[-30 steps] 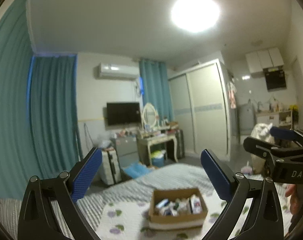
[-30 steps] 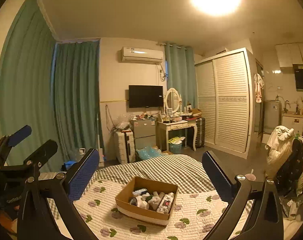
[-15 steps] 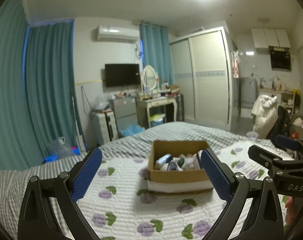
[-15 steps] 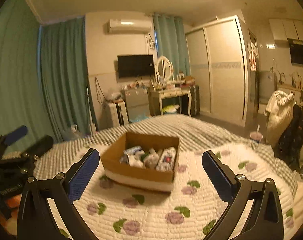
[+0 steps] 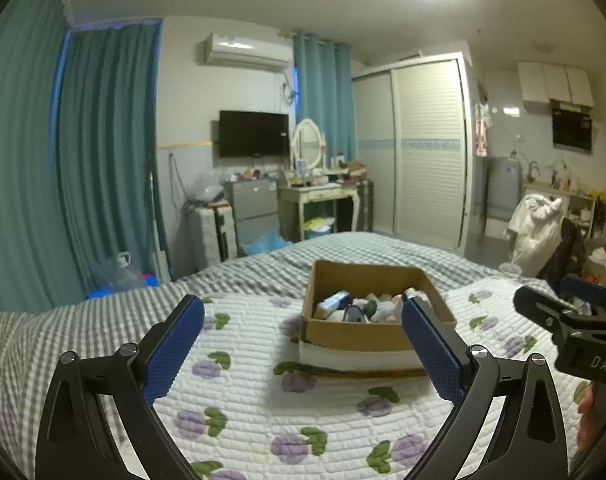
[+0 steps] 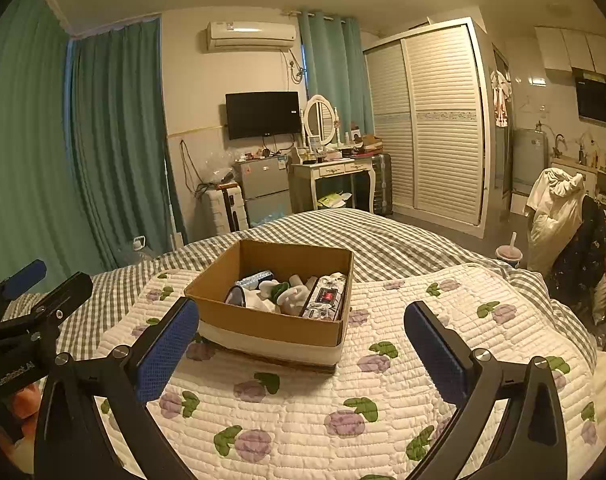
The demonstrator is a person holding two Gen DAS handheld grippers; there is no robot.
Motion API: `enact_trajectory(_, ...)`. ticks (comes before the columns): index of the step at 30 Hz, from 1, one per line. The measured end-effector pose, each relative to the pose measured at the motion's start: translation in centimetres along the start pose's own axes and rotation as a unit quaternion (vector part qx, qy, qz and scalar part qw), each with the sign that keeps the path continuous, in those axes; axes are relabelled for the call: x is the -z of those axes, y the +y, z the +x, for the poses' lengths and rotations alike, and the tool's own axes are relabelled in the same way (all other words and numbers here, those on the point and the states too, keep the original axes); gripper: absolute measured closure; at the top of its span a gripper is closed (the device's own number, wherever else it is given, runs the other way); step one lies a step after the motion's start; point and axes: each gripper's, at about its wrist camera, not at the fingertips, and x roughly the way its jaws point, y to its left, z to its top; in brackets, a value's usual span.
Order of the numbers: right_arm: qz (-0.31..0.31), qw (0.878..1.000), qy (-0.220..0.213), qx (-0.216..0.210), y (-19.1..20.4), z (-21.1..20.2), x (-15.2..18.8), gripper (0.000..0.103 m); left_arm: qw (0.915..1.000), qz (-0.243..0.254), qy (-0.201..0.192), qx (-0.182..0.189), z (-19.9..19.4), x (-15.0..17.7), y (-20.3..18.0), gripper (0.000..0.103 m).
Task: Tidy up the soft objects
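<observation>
A brown cardboard box (image 5: 367, 336) sits on a white quilt with purple flowers (image 5: 255, 400) on the bed; it also shows in the right wrist view (image 6: 271, 320). It holds several small soft items, among them a white glove-like piece (image 6: 297, 296) and a printed packet (image 6: 327, 298). My left gripper (image 5: 303, 348) is open and empty, held above the quilt just short of the box. My right gripper (image 6: 301, 348) is open and empty, also in front of the box. Each gripper shows at the edge of the other's view.
A grey checked blanket (image 6: 383, 236) covers the far bed. Beyond stand a dressing table (image 6: 335, 176), small fridge (image 6: 263, 192), suitcase (image 5: 215, 236), sliding wardrobe (image 6: 435, 120) and teal curtains (image 5: 103, 152). A chair draped with clothes (image 6: 559, 220) stands right of the bed.
Both grippers have tilted down and moved closer to the box. The bed and box now fill more of both views, and the ceiling light has slid out of the top.
</observation>
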Motion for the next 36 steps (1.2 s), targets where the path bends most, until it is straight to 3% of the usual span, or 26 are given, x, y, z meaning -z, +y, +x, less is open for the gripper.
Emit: enact_trajectory(36, -0.007, 1.0, 0.009, 0.015, 0.49, 0.18, 0.48, 0.0, 0.9999, 0.002, 0.009, 0.005, 0.52, 0.58, 0.37, 0.002)
